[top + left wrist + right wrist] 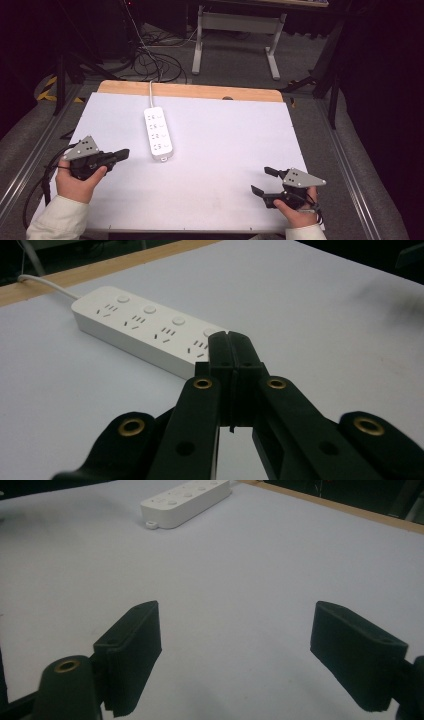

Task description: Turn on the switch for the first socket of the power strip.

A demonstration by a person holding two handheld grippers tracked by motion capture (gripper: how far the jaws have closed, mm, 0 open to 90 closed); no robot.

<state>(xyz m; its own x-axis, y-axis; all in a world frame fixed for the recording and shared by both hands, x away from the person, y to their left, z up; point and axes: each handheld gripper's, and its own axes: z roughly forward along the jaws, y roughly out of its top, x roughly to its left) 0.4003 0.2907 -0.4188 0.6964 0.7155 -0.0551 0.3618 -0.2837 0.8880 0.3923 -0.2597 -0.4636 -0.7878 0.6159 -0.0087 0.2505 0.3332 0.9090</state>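
High view puts the white plastic four-outlet power strip (pixel 158 133) on the pale grey worktop (pixel 225 150), and everything else is best placed from that strip. Its long axis runs away from the person toward the wooden far edge of the worktop, where its white cord (pixel 150 92) leaves it; its near end, with a small hanging tab, points back toward the person. The left claw (pixel 121 154) sits just beside that near end, to the strip's left, with its black jaws pressed together on nothing and its tips aimed across at the strip's long side. In the left gripper view the shut tips (pixel 231 347) overlap the outlet and round button closest to the near end of the strip (pixel 145 327), so the claw is close to that end, though I cannot tell whether it touches the casing. The right claw (pixel 264 180) lies well apart from the strip, off to its right and nearer the person, jaws standing wide apart with only bare worktop between them; in the right gripper view the strip (pixel 186 501) shows far off beyond the open claw (pixel 250 650). The left hand (pixel 75 182) is clearly the nearer one, so I judge any next contact falls to it, across the strip's short width at the near end.
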